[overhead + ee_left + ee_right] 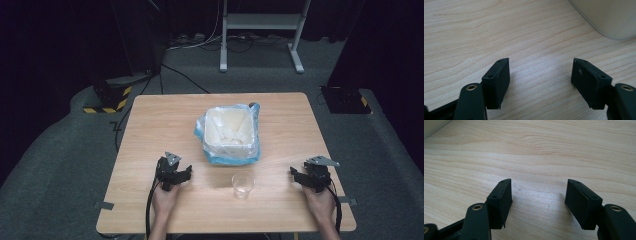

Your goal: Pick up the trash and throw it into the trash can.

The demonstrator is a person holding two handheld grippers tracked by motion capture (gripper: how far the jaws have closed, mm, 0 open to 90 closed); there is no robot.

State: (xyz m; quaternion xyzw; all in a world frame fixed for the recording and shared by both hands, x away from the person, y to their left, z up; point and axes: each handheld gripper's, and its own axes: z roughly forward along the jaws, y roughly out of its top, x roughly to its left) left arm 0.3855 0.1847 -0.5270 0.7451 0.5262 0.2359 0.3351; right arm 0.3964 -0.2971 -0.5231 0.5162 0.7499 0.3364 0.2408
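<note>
Wooden worktop carries a lined bin and clear cup; left gripper and right gripper rest near, fingers apart, empty.

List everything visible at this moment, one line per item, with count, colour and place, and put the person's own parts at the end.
table: one, light wood, centre of the high view
bin: one, cream-white, lined with a blue-edged clear bag, middle of the table
plastic cup: one, clear, upright, on the table in front of the bin, between the two grippers
metal stand: one, grey-white, on the floor behind the table
weighted bases: two, black with yellow-black stripes, on the floor at far left and far right
cables: several, black and white, on the grey carpet
left gripper: one, black, jaws apart, low over bare table
right gripper: one, black, jaws apart, low over bare table
hands: two, at the near edge, left and right
</note>
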